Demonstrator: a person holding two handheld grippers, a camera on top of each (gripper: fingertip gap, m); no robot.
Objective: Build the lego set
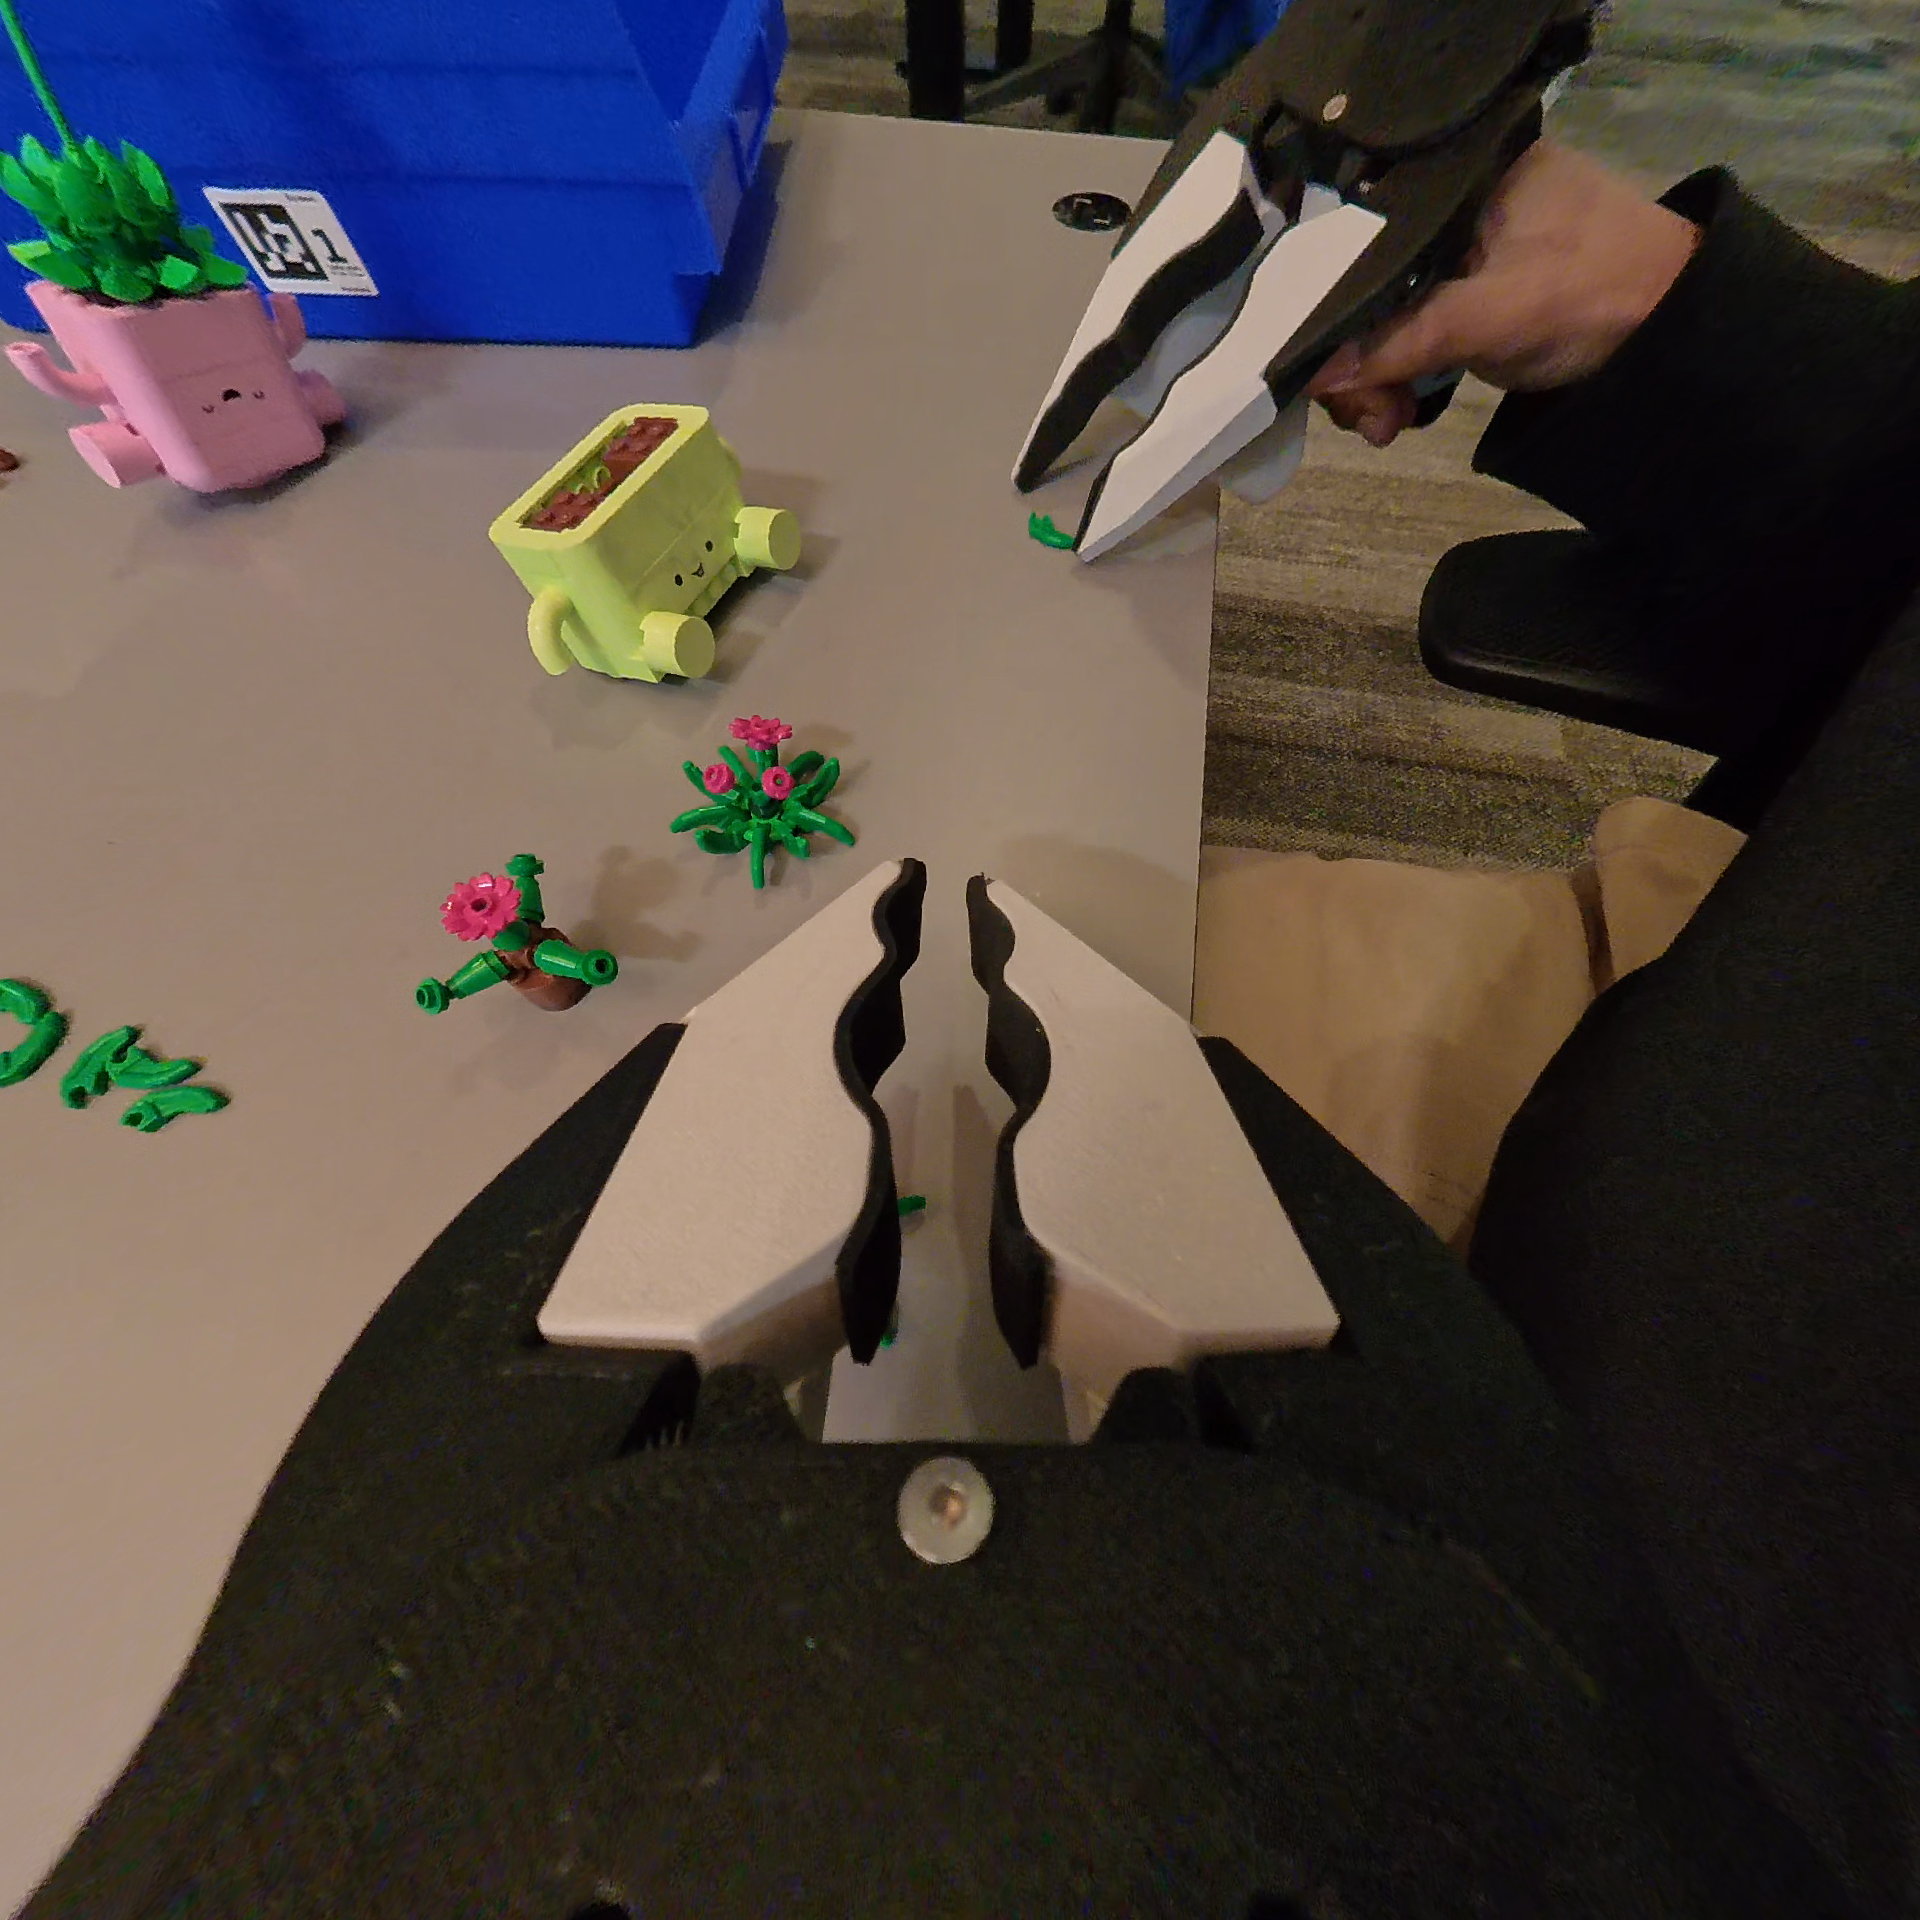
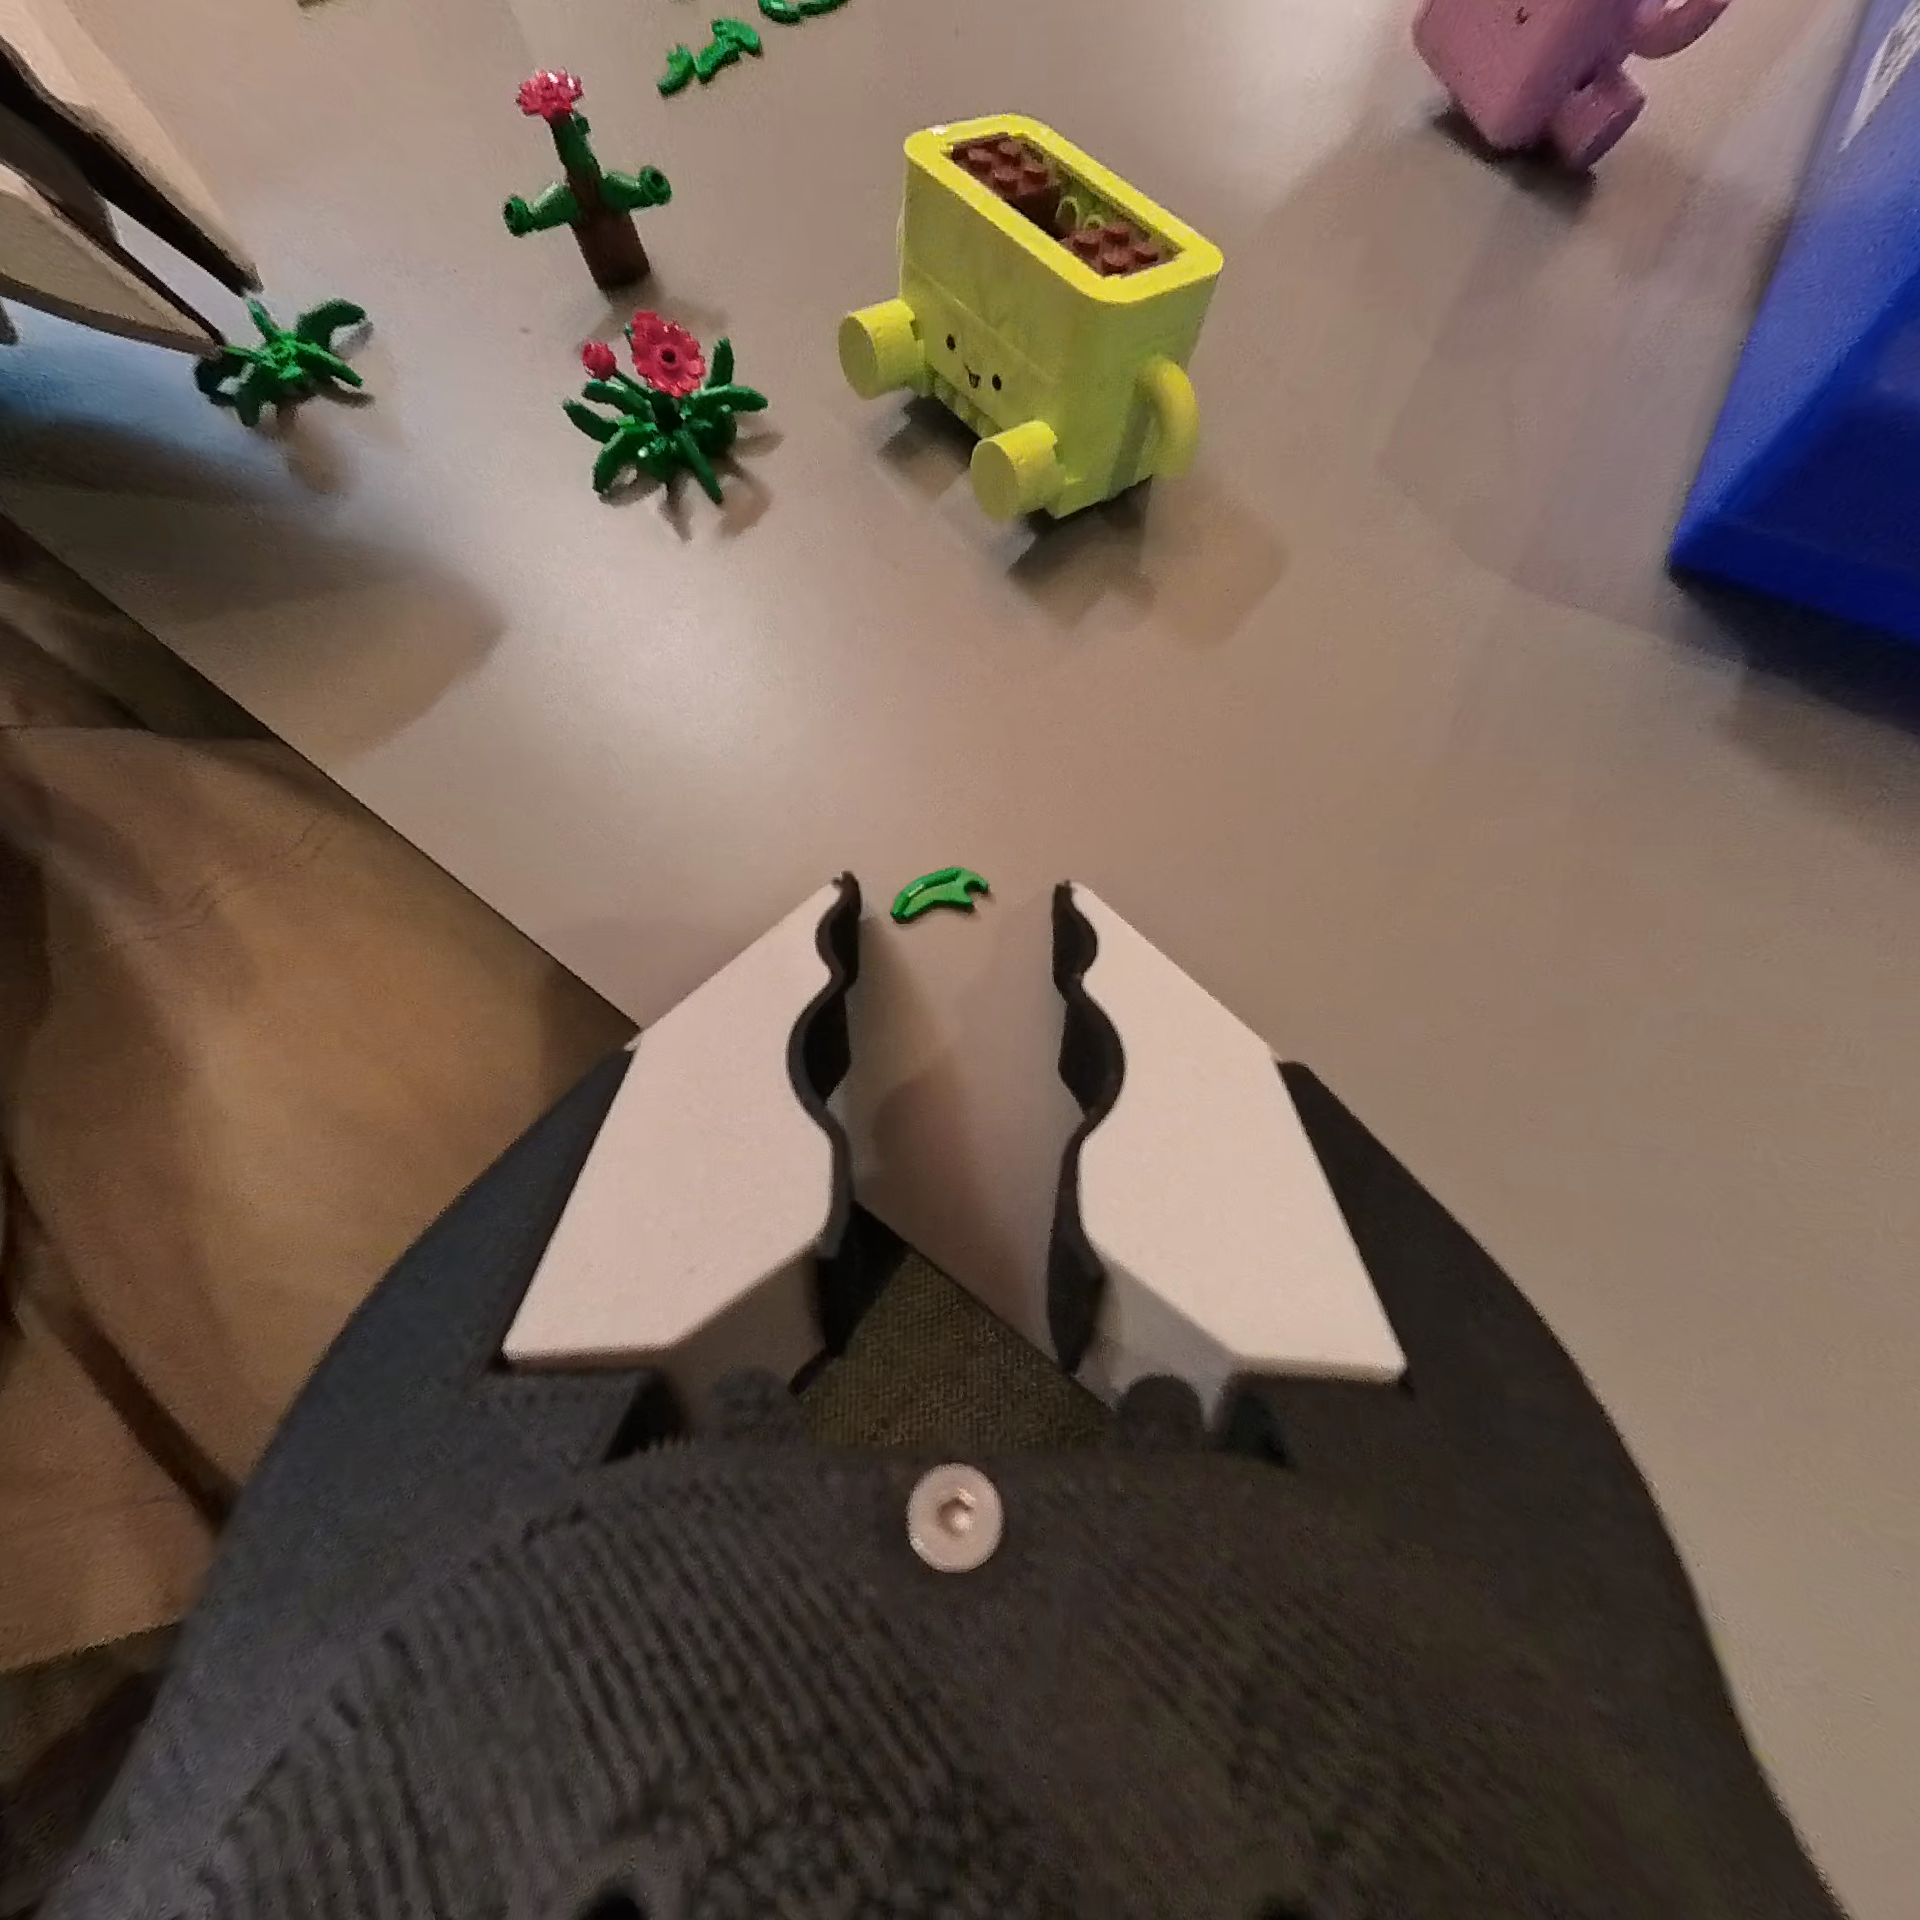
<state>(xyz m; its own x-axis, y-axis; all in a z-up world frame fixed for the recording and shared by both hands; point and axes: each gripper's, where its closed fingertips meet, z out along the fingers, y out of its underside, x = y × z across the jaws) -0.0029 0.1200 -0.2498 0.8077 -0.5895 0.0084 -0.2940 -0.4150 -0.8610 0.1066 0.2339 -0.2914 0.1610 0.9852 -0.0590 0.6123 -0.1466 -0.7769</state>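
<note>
Right claw (image 2: 954, 896) gapes around green leaf (image 2: 938, 894) near table (image 2: 1351, 831) edge.

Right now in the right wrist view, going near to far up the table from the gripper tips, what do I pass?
Right gripper → loose green leaf → flowering green plant → yellow-green pot character → cactus with pink flower → scattered green leaves.

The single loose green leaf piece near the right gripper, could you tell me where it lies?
In the right wrist view the green leaf piece lies flat on the table, just beyond the open right gripper, near the table's edge.
</note>
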